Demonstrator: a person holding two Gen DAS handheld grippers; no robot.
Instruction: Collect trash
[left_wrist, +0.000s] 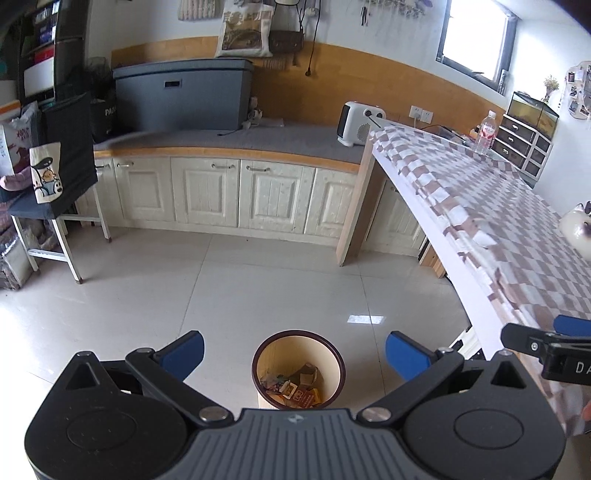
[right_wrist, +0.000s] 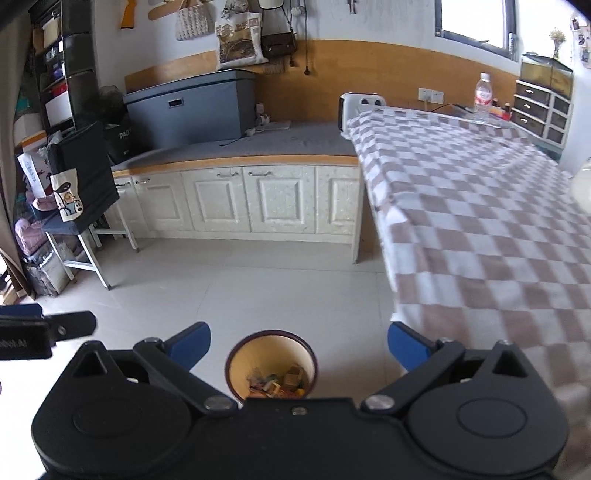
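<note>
Hovering both hand-held grippers, left (left_wrist: 294, 350) and right (right_wrist: 298, 343), spread wide and empty, right above the trash bin (left_wrist: 298, 365) on the floor.

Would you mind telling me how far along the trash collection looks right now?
Wrappers and scraps already lie in the trash bin on the floor. Nothing is in hand: the left hand-held gripper and right hand-held gripper are open and empty. A bottle remains on the checkered table.
</note>
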